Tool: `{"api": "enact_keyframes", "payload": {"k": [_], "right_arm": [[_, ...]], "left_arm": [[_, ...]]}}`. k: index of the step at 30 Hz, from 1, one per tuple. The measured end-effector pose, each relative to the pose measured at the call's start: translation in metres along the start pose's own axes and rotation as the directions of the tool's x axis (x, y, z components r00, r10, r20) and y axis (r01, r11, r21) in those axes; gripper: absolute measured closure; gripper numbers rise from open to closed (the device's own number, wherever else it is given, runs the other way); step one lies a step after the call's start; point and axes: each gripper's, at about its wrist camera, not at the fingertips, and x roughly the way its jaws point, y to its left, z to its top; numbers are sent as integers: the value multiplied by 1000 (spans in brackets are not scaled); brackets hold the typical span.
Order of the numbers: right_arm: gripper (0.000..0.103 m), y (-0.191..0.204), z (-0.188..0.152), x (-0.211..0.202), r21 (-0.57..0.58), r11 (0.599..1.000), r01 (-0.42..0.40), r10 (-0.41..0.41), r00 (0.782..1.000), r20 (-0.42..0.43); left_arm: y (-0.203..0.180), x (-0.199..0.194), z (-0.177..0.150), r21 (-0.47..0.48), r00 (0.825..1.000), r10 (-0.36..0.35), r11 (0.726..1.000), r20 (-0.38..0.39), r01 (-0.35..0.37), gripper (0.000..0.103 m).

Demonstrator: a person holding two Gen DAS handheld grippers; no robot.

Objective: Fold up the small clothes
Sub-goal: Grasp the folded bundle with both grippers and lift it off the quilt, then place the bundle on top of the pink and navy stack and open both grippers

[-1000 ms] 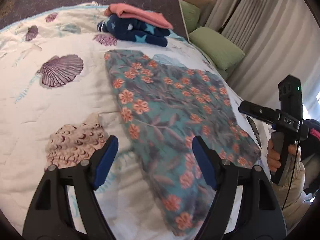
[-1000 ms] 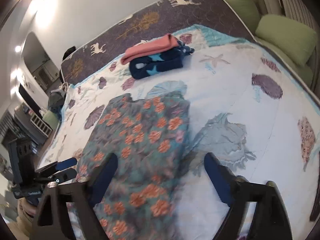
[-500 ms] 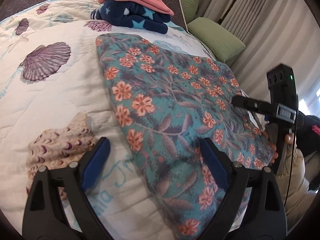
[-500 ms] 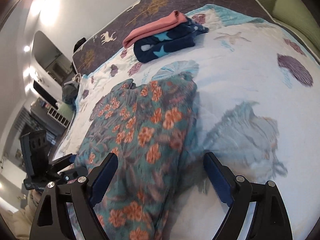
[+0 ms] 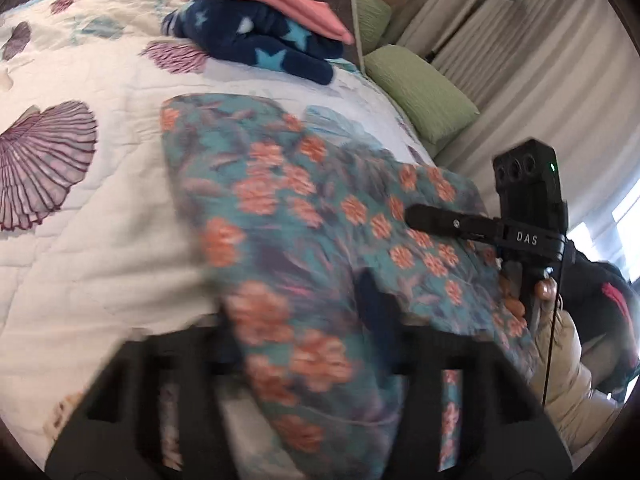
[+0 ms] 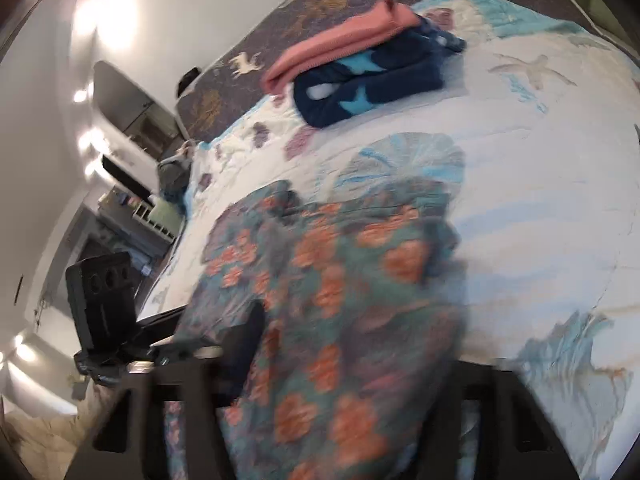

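Floral garment [image 5: 320, 216] lies on the quilt [image 5: 100, 248], pink/navy folded stack [image 5: 264, 20] at far end. Left gripper [image 5: 308, 320] and right gripper [image 6: 340, 344] both have cloth bunched between the fingers (blurred; can't tell if clamped).

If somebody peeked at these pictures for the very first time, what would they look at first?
Probably the flowery teal cloth with orange blossoms, spread across the middle of the seashell quilt and bunched up right between both grippers' fingers. Next, at the far end of the bed, the pink folded cloth lying on top of the navy star-print fleece. Everything close to the cameras is blurry.
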Motion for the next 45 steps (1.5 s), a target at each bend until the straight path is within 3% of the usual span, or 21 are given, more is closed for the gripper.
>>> {"api": "enact_keyframes", "payload": {"k": [3, 8, 13, 18, 22, 24, 26, 31, 35, 37, 38, 40, 43, 45], "right_arm": [[82, -4, -2, -5, 43, 999, -6, 6, 1000, 19], [86, 46, -8, -26, -104, 984, 142, -133, 987, 85], [87, 103, -17, -69, -199, 956, 216, -180, 966, 184], [87, 155, -31, -121, -255, 921, 296, -208, 923, 323], [87, 208, -28, -160, -307, 876, 371, -210, 868, 449], [87, 230, -15, -177, -317, 859, 402, -209, 841, 499], [87, 251, 6, -194, -314, 850, 423, -202, 812, 547], [87, 296, 83, -230, -295, 815, 499, -211, 730, 650], [86, 309, 150, -236, -258, 816, 517, -221, 692, 687], [85, 307, 182, -227, -236, 823, 517, -224, 677, 701], [85, 302, 199, -218, -223, 826, 518, -229, 670, 706], [85, 288, 224, -201, -205, 833, 514, -242, 672, 700], [85, 251, 261, -157, -175, 854, 489, -261, 695, 670], [84, 220, 284, -123, -149, 868, 474, -282, 717, 638]], "left_arm": [[-6, -9, -1, 8, 999, 23, 1000, 29, -23, 77], [-54, -36, -8, 186, 978, 159, 966, 132, -182, 81], [-91, -83, -11, 258, 957, 153, 941, 248, -217, 82], [-128, -142, -6, 317, 914, 125, 912, 387, -259, 83], [-162, -182, 19, 368, 871, 137, 867, 471, -336, 83], [-184, -204, 40, 397, 832, 152, 824, 533, -405, 83], [-201, -224, 63, 404, 800, 155, 798, 579, -447, 83], [-229, -255, 142, 376, 750, 172, 780, 639, -500, 81], [-234, -253, 212, 334, 704, 220, 760, 675, -558, 79], [-230, -246, 233, 316, 692, 230, 762, 685, -565, 78], [-222, -235, 249, 305, 692, 235, 768, 683, -562, 77], [-197, -211, 275, 283, 708, 245, 793, 663, -539, 77], [-141, -161, 310, 225, 758, 246, 860, 604, -459, 77], [-103, -124, 327, 170, 786, 267, 890, 558, -423, 77]]}}
